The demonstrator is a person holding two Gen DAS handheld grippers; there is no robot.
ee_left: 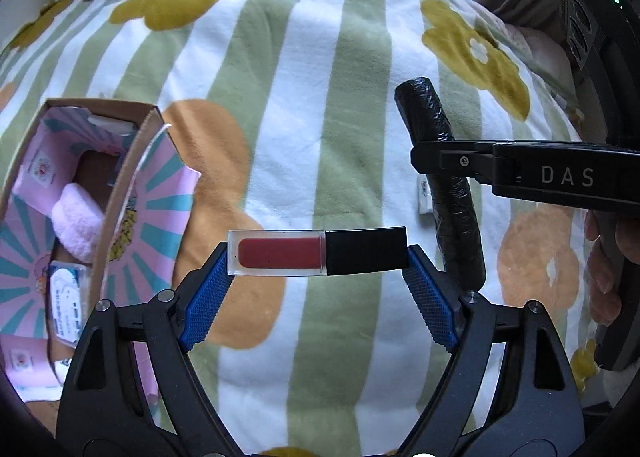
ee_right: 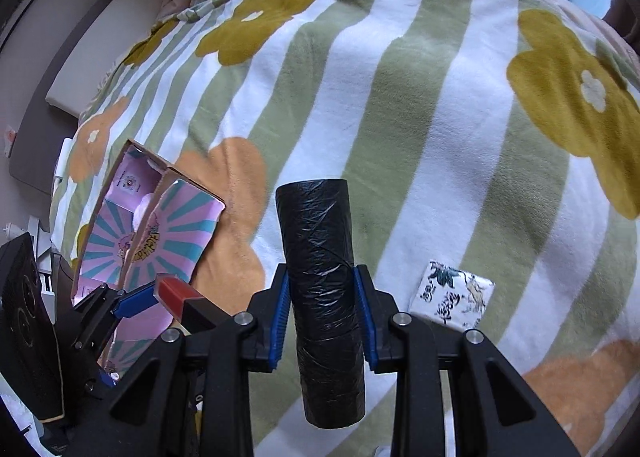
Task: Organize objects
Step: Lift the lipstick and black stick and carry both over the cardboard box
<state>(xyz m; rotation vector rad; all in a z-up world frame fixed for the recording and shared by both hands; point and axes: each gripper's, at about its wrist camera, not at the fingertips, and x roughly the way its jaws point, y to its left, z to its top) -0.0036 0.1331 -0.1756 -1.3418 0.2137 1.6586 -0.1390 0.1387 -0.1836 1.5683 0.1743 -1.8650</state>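
Fleecy matt blanket (ee_left: 320, 97), crinkly glossy plastic roll (ee_right: 320, 277), clear glossy lipstick tube (ee_left: 316, 252), cardboard box (ee_left: 132, 161).

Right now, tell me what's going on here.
A person is tidying things on a flowered blanket with two handheld grippers. The left gripper is shut on a red lip gloss, held crosswise by its ends. The right gripper is shut on a black bag roll. An open box lies to the left with a few items already inside, among them a pink puff. A small printed packet lies on the blanket, not yet put away.
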